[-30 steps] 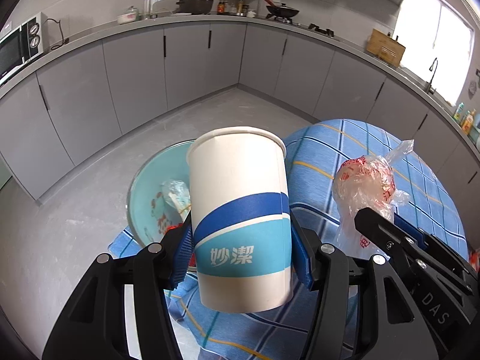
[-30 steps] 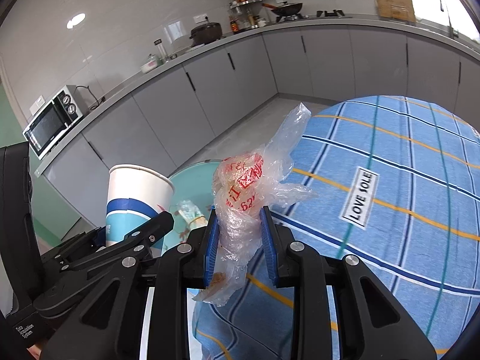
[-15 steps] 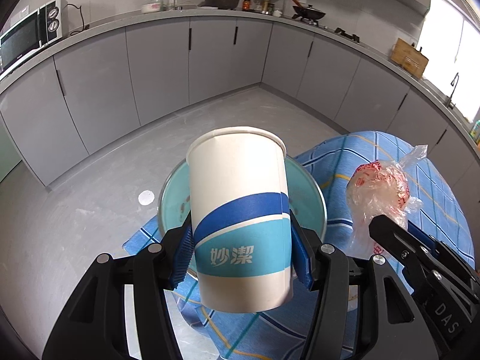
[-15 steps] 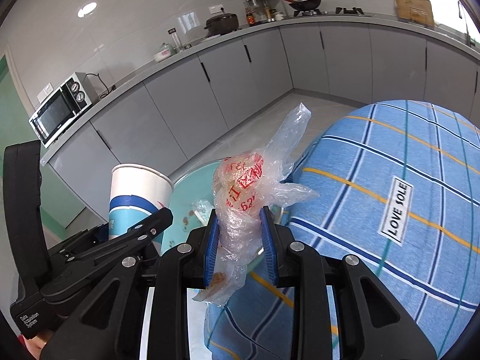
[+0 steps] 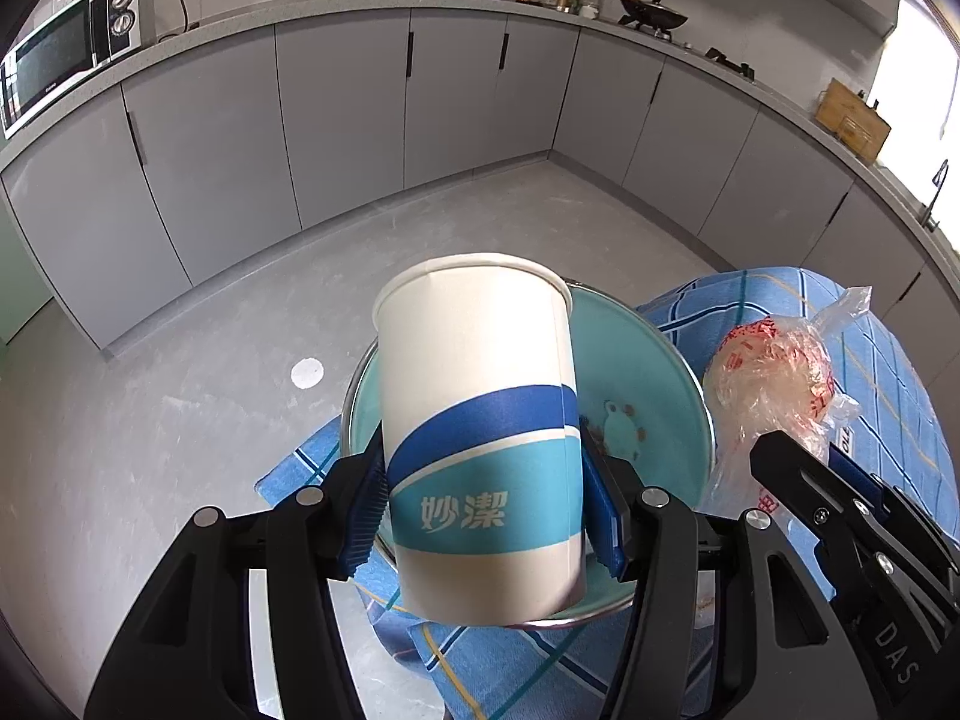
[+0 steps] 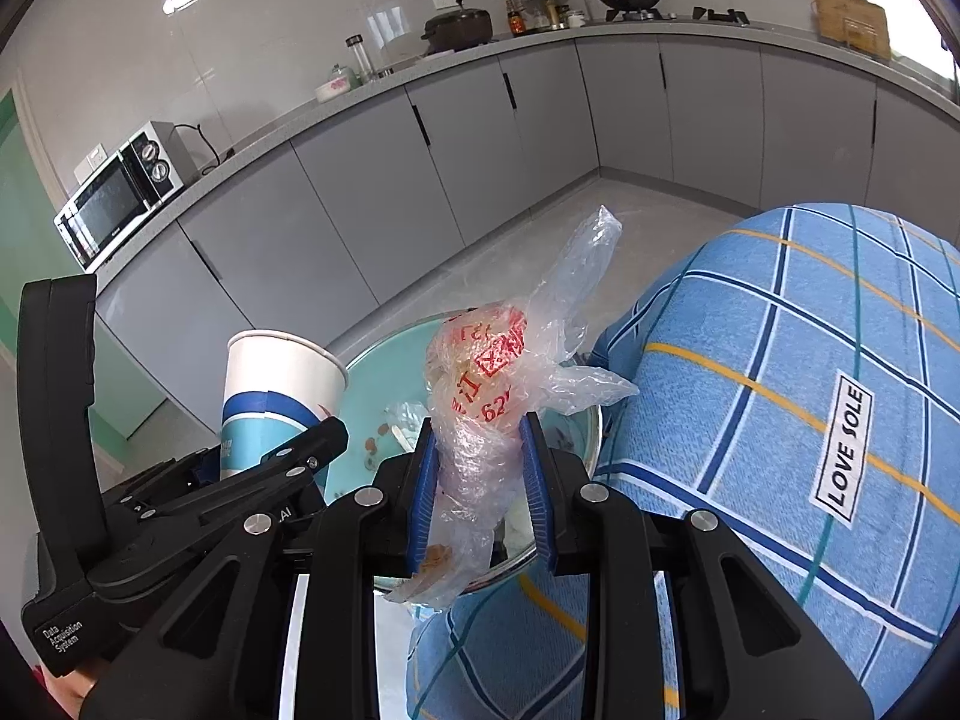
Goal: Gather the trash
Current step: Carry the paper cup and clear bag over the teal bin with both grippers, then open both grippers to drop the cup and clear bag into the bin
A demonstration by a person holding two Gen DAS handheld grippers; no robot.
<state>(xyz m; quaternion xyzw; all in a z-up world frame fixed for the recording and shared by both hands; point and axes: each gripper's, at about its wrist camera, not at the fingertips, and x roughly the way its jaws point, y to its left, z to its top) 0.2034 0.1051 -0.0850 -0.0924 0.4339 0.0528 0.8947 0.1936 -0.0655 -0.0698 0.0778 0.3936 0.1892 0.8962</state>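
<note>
My left gripper (image 5: 483, 504) is shut on a white paper cup (image 5: 480, 420) with blue bands, held upright above a teal basin (image 5: 654, 372). The basin sits at the edge of the blue checked tablecloth (image 5: 888, 372). My right gripper (image 6: 477, 492) is shut on a crumpled clear plastic bag (image 6: 489, 372) with red print, held over the near rim of the same basin (image 6: 372, 372). Scraps of trash (image 6: 408, 420) lie inside the basin. The cup (image 6: 270, 396) and the left gripper (image 6: 282, 468) show at the left of the right wrist view. The bag (image 5: 774, 372) shows at the right of the left wrist view.
Grey kitchen cabinets (image 5: 336, 108) run round the room behind a bare grey floor (image 5: 198, 360). A microwave (image 6: 120, 192) and cookware (image 6: 456, 24) stand on the counter. The tablecloth (image 6: 780, 372), with a "LOVE SOLE" label (image 6: 843, 450), fills the right of the right wrist view.
Both grippers have shifted toward the basin, which now sits more directly under the cup and the bag. Neither grip has changed.
</note>
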